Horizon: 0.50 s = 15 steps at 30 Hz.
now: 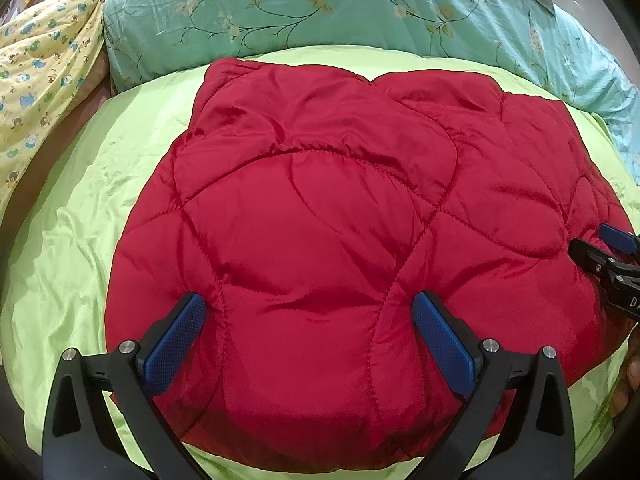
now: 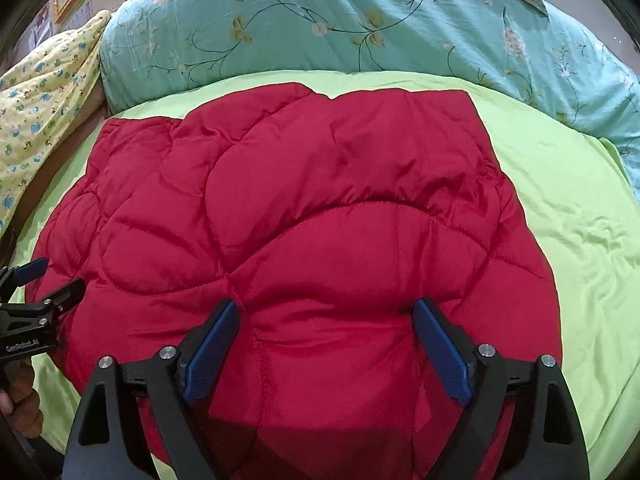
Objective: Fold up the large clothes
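Quilting covers a red padded jacket that lies folded into a squat block on a light green sheet, in the middle of the bed. A teal flowered quilt is bunched just behind it, and a yellow printed cloth hangs at the left edge. No sleeve, collar or zip can be made out in either view; the near edge of the jacket is cut off behind the black arms of the tongs, and its underside is hidden.

The left gripper stands wide open over the near part of the jacket, with red fabric bulging up between its blue pads. The pad tips sit at the fabric, but it is hard to tell whether they press into it or only hang above it.

The right gripper is also wide open, with the jacket swelling between its fingers; nothing is clamped.

Each gripper shows only as a sliver at the border of the other's view, so little can be read there. Part of a hand shows dimly in the lower left corner of the right wrist view.
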Tool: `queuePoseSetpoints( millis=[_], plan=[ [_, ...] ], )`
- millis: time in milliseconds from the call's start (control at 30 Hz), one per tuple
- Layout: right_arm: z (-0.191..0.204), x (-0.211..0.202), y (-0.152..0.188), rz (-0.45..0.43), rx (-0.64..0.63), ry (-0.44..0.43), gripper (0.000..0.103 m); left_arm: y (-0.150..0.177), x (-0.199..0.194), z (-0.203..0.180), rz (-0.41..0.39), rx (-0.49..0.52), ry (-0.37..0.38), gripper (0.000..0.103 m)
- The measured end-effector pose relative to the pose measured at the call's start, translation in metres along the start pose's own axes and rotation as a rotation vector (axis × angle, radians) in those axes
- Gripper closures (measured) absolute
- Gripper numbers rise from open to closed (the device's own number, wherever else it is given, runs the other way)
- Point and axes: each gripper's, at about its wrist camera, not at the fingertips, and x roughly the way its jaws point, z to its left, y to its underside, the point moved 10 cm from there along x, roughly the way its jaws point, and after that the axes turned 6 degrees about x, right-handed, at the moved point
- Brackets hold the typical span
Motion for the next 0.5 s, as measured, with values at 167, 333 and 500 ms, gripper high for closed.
queuePoseSetpoints(
  millis=[167, 333, 500],
  plan=[
    [0.000, -0.002, 0.001, -0.003, 0.004, -0.001, 0.013, -0.001, 0.001, 0.001, 0.002, 0.006, 0.008, 0.000],
    [0.000, -0.008, 0.000, 0.003, 0.022, 0.001, 0.013, -0.004, 0.004, 0.002, 0.005, 0.009, 0.018, 0.000],
    [0.003, -0.030, -0.005, -0.034, 0.041, -0.034, 0.016, -0.007, 0.006, 0.002, 0.006, 0.012, 0.025, 0.000]
  ],
)
